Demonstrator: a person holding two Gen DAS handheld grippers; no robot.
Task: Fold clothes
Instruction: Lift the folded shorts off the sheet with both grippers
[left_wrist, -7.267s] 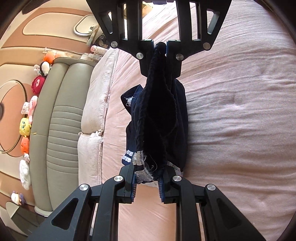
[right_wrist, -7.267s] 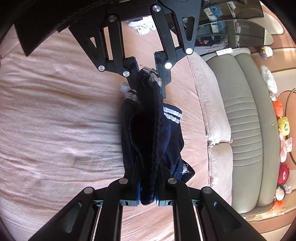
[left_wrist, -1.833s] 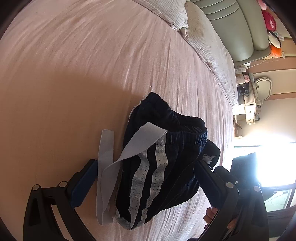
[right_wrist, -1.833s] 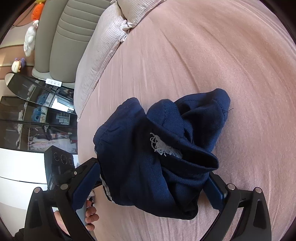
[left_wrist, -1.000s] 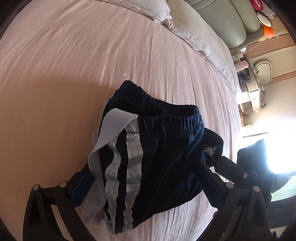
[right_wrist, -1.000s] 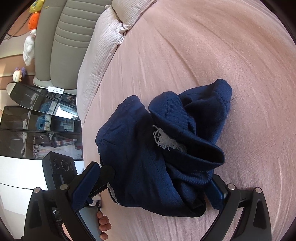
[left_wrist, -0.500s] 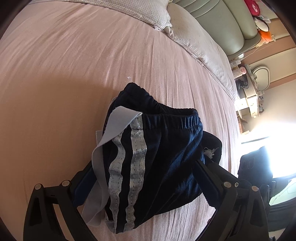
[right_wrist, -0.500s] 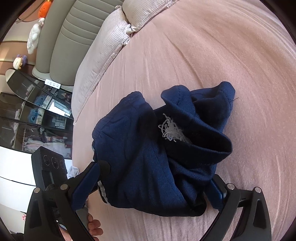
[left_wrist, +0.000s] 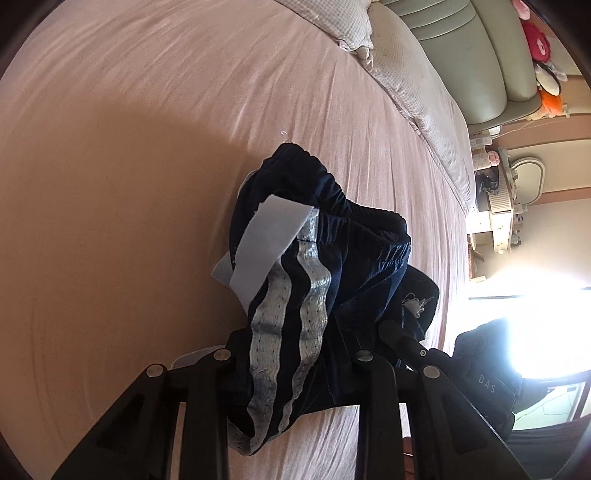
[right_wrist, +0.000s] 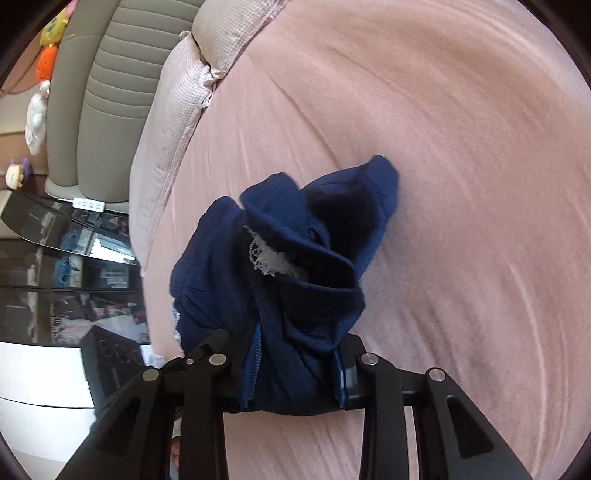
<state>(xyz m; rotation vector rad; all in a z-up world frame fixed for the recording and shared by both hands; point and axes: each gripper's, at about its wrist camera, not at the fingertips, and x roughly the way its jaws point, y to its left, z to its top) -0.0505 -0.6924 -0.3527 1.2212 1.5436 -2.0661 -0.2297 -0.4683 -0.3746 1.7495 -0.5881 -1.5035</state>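
While bunched on the pink bed (left_wrist: 129, 147), navy shorts (left_wrist: 314, 280) are pinched at opposite ends by left gripper (left_wrist: 291, 354) and right gripper (right_wrist: 291, 369), jaws just closed, presumably for lifting and spreading.

One pair of navy shorts (left_wrist: 332, 280) on one pink bed (left_wrist: 129, 184); two silver stripes (left_wrist: 291, 314) on the shorts; two pillows (right_wrist: 173, 122) at the bed's head; two grippers
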